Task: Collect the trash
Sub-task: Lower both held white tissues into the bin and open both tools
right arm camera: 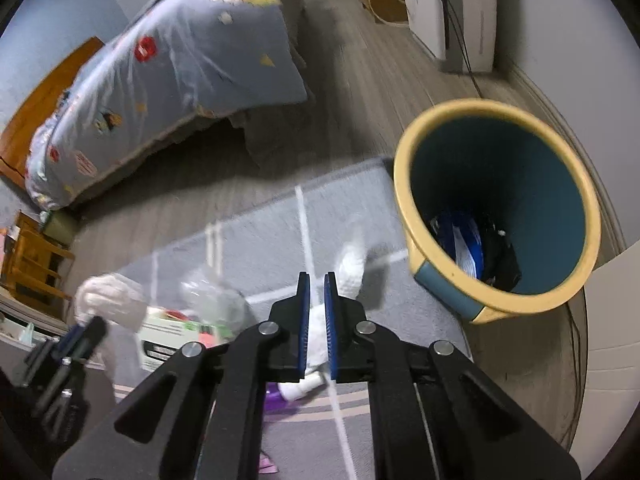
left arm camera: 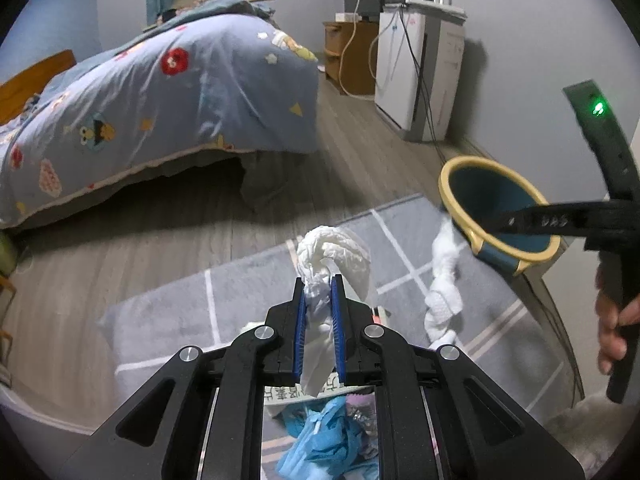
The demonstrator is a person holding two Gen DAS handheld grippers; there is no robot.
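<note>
My left gripper [left arm camera: 319, 282] is shut on a crumpled white tissue [left arm camera: 332, 252] and holds it above the grey rug [left arm camera: 256, 280]. It shows at the lower left of the right wrist view [right arm camera: 84, 328] with the white wad [right arm camera: 108, 300]. A twisted white paper [left arm camera: 442, 280] lies on the rug beside the blue bin with a yellow rim [left arm camera: 500, 208]. My right gripper [right arm camera: 316, 280] has its jaws nearly closed and empty, over the twisted paper [right arm camera: 352, 268], left of the bin [right arm camera: 500, 216]. The bin holds blue and dark trash [right arm camera: 472, 244].
More trash lies on the rug: blue crumpled paper [left arm camera: 320, 440], a clear plastic bag [right arm camera: 212, 296], a white box [right arm camera: 176, 336], a purple item [right arm camera: 280, 398]. A bed with a blue quilt [left arm camera: 160, 92], a white appliance with cables [left arm camera: 416, 72], and a wooden stand [right arm camera: 32, 260] surround it.
</note>
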